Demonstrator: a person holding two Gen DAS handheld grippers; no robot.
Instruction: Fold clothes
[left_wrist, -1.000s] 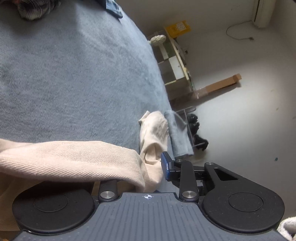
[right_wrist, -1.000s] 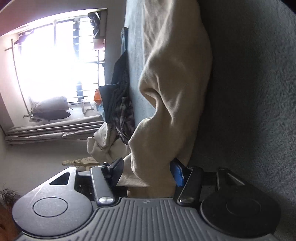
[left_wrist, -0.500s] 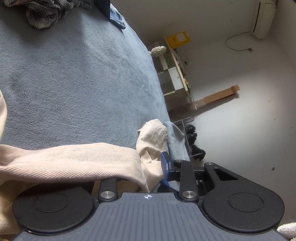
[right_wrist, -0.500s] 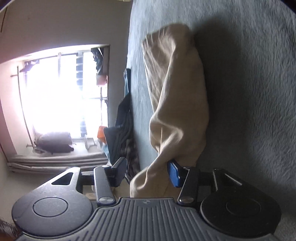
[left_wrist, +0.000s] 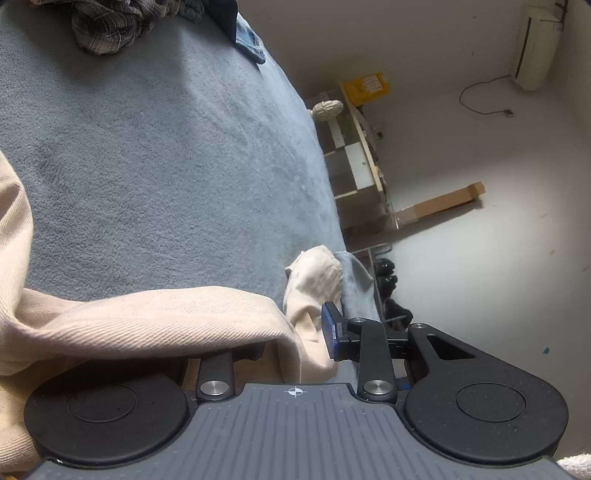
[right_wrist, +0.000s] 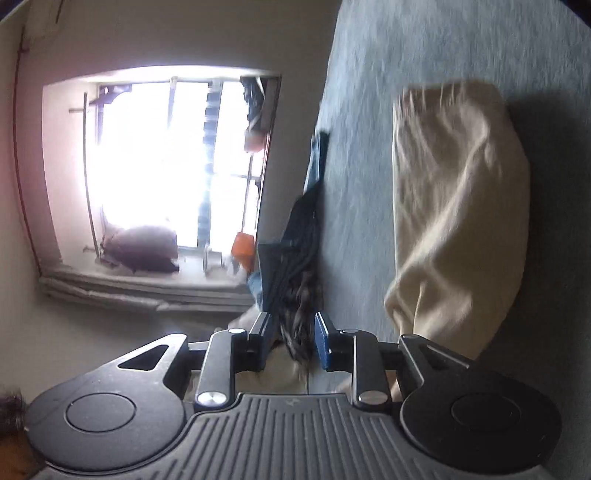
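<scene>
A beige garment (left_wrist: 155, 317) lies on the grey-blue bed blanket (left_wrist: 166, 166). My left gripper (left_wrist: 295, 339) is shut on a fold of it near the bed's edge. The cloth drapes over and hides the left finger, and only the blue-padded right finger (left_wrist: 332, 332) shows. In the right wrist view the same beige garment (right_wrist: 458, 221) lies bunched on the blanket (right_wrist: 354, 184), off to the right of my right gripper (right_wrist: 290, 343). That gripper's jaws are closing with no cloth between them; only a far pile of dark clothes (right_wrist: 295, 258) shows through the gap.
A heap of plaid and dark clothes (left_wrist: 110, 22) sits at the far end of the bed. Beyond the bed's edge are a low shelf (left_wrist: 354, 166), a cardboard strip (left_wrist: 443, 201) and dark shoes (left_wrist: 388, 280) on the floor. A bright window (right_wrist: 159, 166) fills the left of the right wrist view.
The beige garment has left my right gripper's jaws and now lies to its right; those jaws have narrowed and the gripper has lifted. My left gripper keeps its hold.
</scene>
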